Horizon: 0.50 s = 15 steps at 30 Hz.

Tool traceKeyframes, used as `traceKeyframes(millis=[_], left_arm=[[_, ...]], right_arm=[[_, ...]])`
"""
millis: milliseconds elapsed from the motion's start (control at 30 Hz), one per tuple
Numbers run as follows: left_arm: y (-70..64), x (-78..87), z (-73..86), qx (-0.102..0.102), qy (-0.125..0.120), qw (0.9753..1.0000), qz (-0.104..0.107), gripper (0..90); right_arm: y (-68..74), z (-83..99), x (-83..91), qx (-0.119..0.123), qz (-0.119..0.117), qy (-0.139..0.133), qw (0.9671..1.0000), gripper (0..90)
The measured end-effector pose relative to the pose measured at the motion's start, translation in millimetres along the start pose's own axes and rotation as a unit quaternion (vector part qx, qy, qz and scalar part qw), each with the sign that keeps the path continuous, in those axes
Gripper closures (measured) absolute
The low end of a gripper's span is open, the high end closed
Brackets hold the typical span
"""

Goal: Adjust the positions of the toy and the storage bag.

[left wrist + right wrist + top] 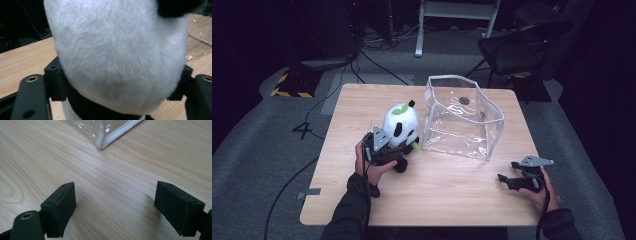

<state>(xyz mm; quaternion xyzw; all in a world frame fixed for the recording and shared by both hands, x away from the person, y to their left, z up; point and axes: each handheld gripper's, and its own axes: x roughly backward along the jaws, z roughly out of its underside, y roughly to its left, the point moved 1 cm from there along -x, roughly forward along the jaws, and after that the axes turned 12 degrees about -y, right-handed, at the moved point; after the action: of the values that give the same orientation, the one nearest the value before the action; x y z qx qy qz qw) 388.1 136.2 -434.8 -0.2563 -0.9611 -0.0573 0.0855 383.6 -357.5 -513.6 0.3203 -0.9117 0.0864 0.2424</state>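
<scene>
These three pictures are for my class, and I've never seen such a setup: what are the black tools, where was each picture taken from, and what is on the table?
A person sits at a wooden table and holds a hand-held gripper in each hand. The high view looks down from above. The other two come from cameras riding on the grippers, looking along their black jaws. The left gripper has its jaws on either side of a plush panda, which looms large in the left gripper view. The right gripper is open and holds nothing, low above bare wood. A clear plastic bag stands open beside the panda.
</scene>
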Motion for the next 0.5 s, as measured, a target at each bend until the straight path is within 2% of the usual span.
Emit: traceKeyframes(millis=[100,233,367,467,500], left_arm=[[2.8,5.7,0.5,0.001,0.003,1.0000,-0.009,28.6],[10.5,17.0,1.6,0.006,0.009,0.9997,-0.021,29.5],[17.9,32.7,5.0,0.007,0.013,0.9994,-0.033,29.4],[22.4,45.3,7.1,0.008,0.017,0.9990,-0.040,29.4],[23.2,49.4,8.0,0.009,0.018,0.9989,-0.042,29.4]], right_arm=[[-2.1,-1.6,0.2,-0.002,-0.004,0.002,1.0000,17.7],[-4.9,-9.5,4.3,-0.005,0.001,-0.010,0.9999,17.8],[-5.5,-33.6,15.4,-0.005,0.010,-0.046,0.9989,20.3],[-6.2,-54.5,21.7,0.003,0.000,-0.072,0.9974,21.3],[-10.6,-67.6,23.2,-0.005,0.001,-0.090,0.9959,22.2]])
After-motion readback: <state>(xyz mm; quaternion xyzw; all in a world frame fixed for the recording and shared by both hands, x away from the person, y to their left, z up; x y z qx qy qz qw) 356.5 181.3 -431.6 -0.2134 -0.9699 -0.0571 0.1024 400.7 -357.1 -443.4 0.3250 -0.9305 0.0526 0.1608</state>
